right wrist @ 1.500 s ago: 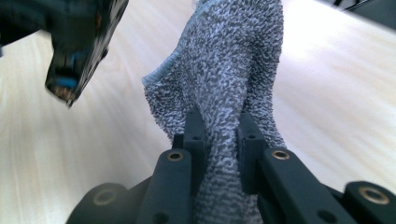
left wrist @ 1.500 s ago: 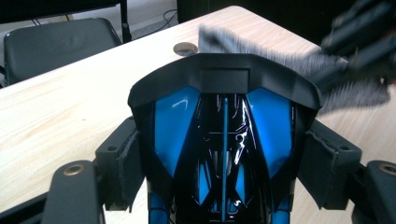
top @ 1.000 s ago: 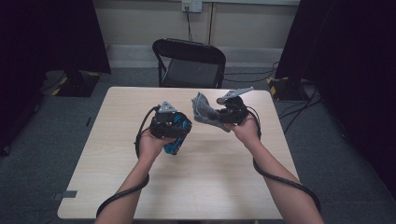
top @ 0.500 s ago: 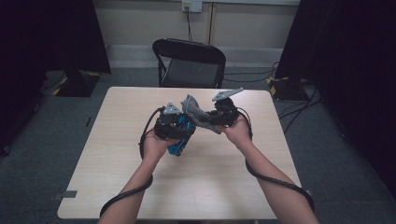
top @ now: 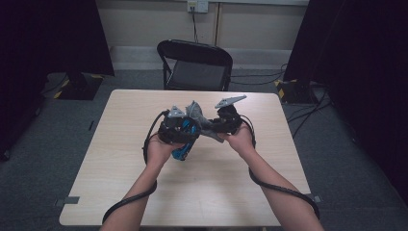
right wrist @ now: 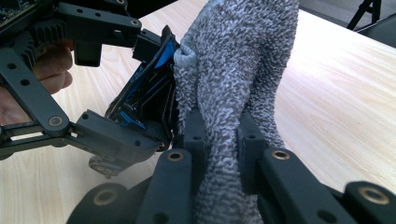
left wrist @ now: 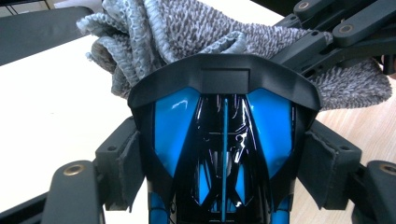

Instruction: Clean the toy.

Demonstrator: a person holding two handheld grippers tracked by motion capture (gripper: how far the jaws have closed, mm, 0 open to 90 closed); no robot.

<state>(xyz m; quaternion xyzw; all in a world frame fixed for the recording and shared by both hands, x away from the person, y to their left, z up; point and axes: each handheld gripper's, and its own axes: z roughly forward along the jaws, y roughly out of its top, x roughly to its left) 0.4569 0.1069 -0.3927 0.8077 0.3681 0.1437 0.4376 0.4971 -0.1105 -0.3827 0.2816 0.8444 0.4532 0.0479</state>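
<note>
Looking down from the high view, the person has both hands raised over the middle of the table (top: 120,192). The left gripper (top: 179,131) clamps a blue and black toy car (top: 182,150), and the right gripper (top: 222,124) pinches a grey cloth (top: 198,115) that bridges the gap between them. The cloth sits just to the right of the left gripper, already against the car's upper end.

From the left gripper view, the car (left wrist: 223,140) runs lengthways straight out between the jaws, both pads pressed to its flanks — a firm hold. The cloth (left wrist: 196,32) is bunched directly ahead of the car's far end, draped over it.

From the right gripper view, the jaws are clenched on a fold of the cloth (right wrist: 233,93), which stands up ahead of them like a wad. The car (right wrist: 149,88) lies just to the left of that wad, touching it, tilted with its long axis running away and upward.

My guess is a wipe comes next — it should travel along the car's length, the right hand doing the work.
</note>
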